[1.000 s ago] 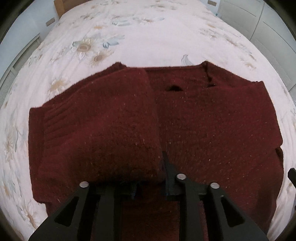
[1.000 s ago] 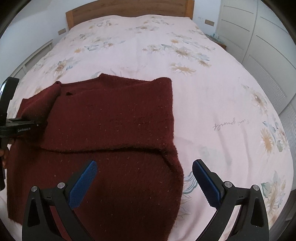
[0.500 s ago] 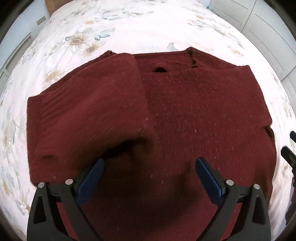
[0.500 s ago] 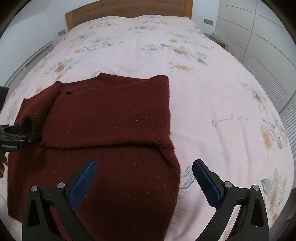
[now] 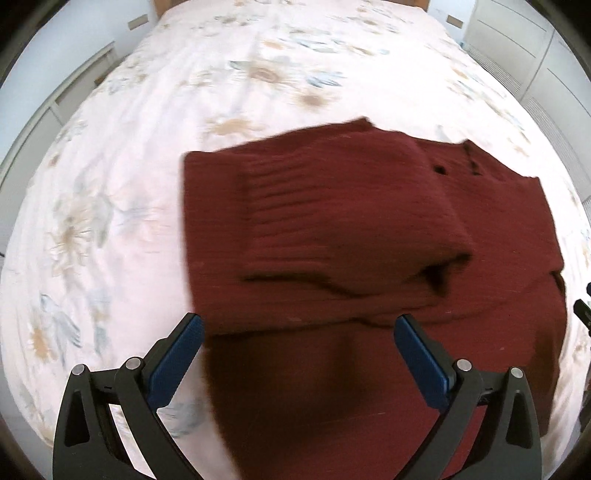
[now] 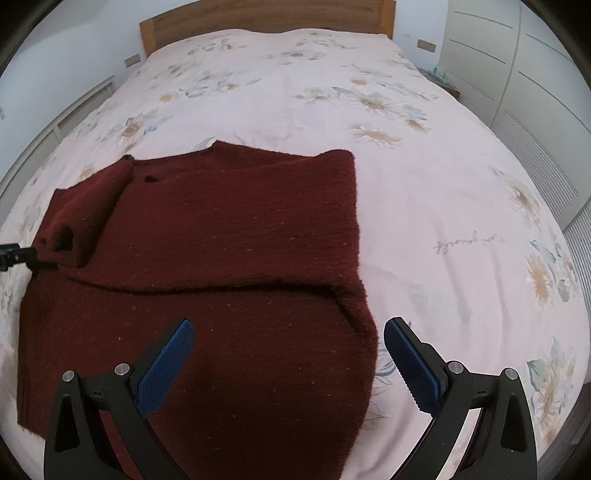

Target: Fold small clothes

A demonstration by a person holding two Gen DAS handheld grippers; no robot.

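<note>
A dark red knitted sweater lies flat on the bed, both sleeves folded in over its body. In the left wrist view its left folded sleeve lies across the chest. My left gripper is open and empty, above the sweater's lower left part. In the right wrist view the sweater fills the left and middle, with its right side folded in along a straight edge. My right gripper is open and empty, above the sweater's lower right edge.
The bed has a pale pink floral cover and a wooden headboard at the far end. White wardrobe doors stand to the right. The left gripper's tip shows at the left edge of the right wrist view.
My left gripper let go of the folded left sleeve, opened, and swung to the left and back. The sleeve now rests on the sweater. My right gripper stayed open and hardly moved.
</note>
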